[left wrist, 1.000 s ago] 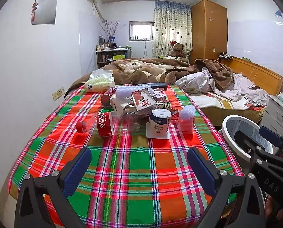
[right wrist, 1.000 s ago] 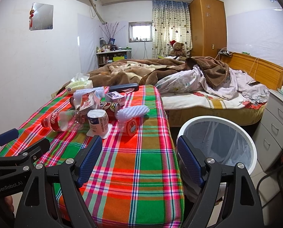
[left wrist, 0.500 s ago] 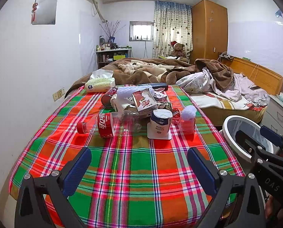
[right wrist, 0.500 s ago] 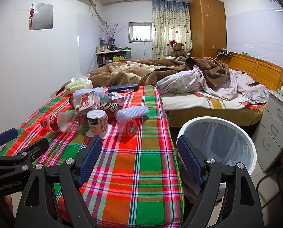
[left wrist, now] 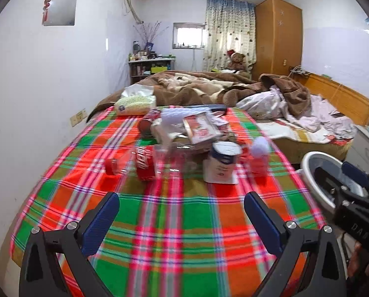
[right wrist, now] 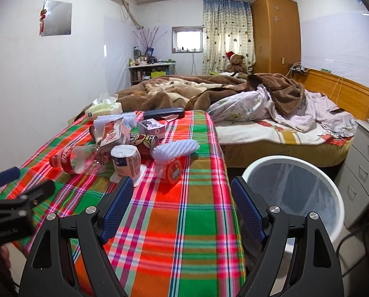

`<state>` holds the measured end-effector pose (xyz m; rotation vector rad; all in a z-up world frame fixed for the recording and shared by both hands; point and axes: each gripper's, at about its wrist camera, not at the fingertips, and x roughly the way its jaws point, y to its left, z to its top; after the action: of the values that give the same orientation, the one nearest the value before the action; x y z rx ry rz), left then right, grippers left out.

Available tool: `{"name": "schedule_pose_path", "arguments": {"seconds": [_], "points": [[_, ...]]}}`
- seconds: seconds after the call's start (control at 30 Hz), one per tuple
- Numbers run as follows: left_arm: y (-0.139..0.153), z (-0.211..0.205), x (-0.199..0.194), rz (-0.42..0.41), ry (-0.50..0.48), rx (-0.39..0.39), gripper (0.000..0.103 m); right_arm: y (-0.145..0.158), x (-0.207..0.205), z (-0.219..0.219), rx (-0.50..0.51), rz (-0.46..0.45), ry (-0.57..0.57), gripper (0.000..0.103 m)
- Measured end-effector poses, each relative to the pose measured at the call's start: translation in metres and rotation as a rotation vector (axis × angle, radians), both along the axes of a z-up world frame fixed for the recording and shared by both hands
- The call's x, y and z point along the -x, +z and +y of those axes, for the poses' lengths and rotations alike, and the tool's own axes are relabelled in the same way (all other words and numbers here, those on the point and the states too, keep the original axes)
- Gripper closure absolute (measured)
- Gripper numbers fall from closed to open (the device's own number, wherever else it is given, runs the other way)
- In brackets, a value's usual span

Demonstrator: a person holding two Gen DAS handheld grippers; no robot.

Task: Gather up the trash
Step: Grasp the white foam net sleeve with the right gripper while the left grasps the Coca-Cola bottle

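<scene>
Trash [right wrist: 125, 148] litters a plaid tablecloth [right wrist: 179, 222] beside the bin [right wrist: 293, 193]; both grippers' jaws gape wide, empty.

The cloth [right wrist: 174, 212] over the table is a plaid of red, green and orange squares crossed by thin white, pink and blue lines, and on it lie a clear bottle [right wrist: 78, 159] with a red label and red cap, a white cup [right wrist: 126, 160] with a dark blue band, a red-and-white carton [right wrist: 111, 133], a pale lilac box [right wrist: 151, 127] and a white bumpy foam sleeve [right wrist: 177, 148]. The bin [right wrist: 293, 198] is white with a grey-blue liner, and both grippers are black with dark blue pads [right wrist: 116, 208]. Behind, the blanket [right wrist: 184, 91] is brown and cream, the wardrobe [right wrist: 274, 33] orange-brown wood, and the curtain [right wrist: 226, 33] cream with small dark spots and a blue top.
</scene>
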<state>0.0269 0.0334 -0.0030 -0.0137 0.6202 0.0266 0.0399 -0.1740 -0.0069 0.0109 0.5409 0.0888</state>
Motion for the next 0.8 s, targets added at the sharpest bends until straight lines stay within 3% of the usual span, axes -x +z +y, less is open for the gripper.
{"name": "schedule_pose_path", "arguments": {"seconds": [0.17, 0.37, 0.67, 0.8], "points": [[-0.007, 0.028, -0.027, 0.032, 0.041, -0.015, 0.001, -0.014, -0.036, 0.001, 0.0, 0.05, 0.021, 0.02], [-0.016, 0.064, -0.067, 0.067, 0.035, 0.025, 0.001, -0.026, -0.074, -0.001, -0.057, 0.134, -0.003, 0.02], [-0.021, 0.083, -0.116, 0.109, -0.066, 0.015, 0.001, -0.029, -0.116, 0.007, -0.1, 0.204, -0.012, 0.02], [-0.024, 0.076, -0.134, 0.138, -0.136, -0.039, 0.001, -0.031, -0.127, 0.012, -0.098, 0.228, -0.016, 0.02]]}}
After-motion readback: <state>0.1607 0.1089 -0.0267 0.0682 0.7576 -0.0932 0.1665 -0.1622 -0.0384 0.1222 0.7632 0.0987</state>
